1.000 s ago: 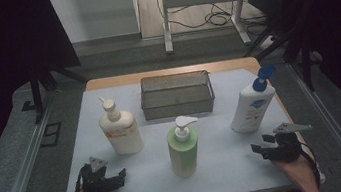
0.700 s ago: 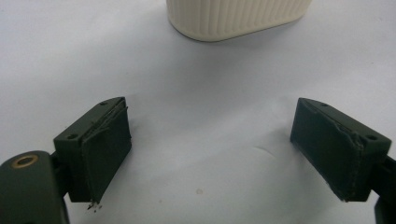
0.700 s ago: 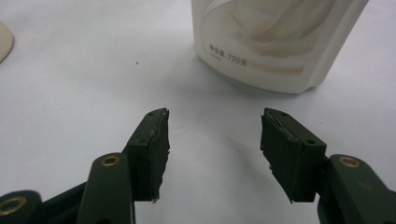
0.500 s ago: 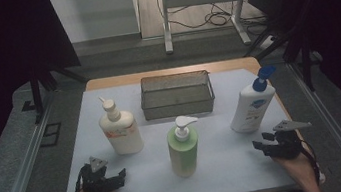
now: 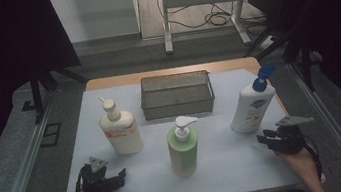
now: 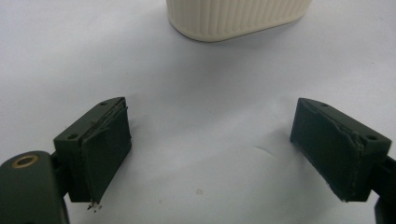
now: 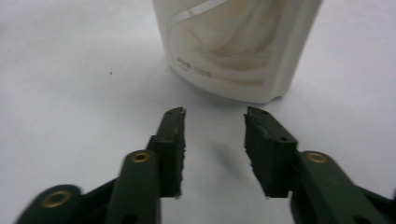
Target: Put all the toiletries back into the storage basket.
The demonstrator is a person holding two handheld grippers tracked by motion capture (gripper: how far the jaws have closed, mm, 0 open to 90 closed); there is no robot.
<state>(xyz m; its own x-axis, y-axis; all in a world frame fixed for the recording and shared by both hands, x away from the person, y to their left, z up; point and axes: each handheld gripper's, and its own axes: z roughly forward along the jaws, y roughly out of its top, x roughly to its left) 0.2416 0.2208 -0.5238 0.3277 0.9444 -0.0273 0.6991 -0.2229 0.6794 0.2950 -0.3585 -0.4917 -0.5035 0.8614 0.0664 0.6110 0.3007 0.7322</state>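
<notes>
- Grippers first: left gripper (image 5: 115, 176) sits at the near left edge of the white mat (image 5: 228, 163), jaws wide apart, nothing between them. In the left gripper view the pads (image 6: 105, 154) frame bare mat, with the ribbed base of the cream bottle (image 6: 236, 16) just ahead.
- Right gripper (image 5: 264, 138) at the near right, jaws part open and empty. They have just been closing, with nothing between them. In the right gripper view the gap (image 7: 214, 149) points straight at the foot of the white bottle (image 7: 238, 46), not touching.
- Step, my read: pre-grasp approach, no bottle held yet. Both hands are lined up on their nearest bottle.
- Next move for the right: jaws look narrower than the bottle body, so reopen, push forward, then clamp low on the body.
- White bottle (image 5: 251, 107): blue pump top, upright, slightly tilted look, standing on the mat's right side just beyond the right gripper. Smooth glossy sides, so it may slip.
- Green bottle (image 5: 183, 147): white pump, upright, centre of the mat between the hands.
- Cream bottle (image 5: 120, 131): orange label, upright, beyond the left gripper.
- Wire basket (image 5: 177, 95): at the far middle, looks empty, likely the drop target.
</notes>
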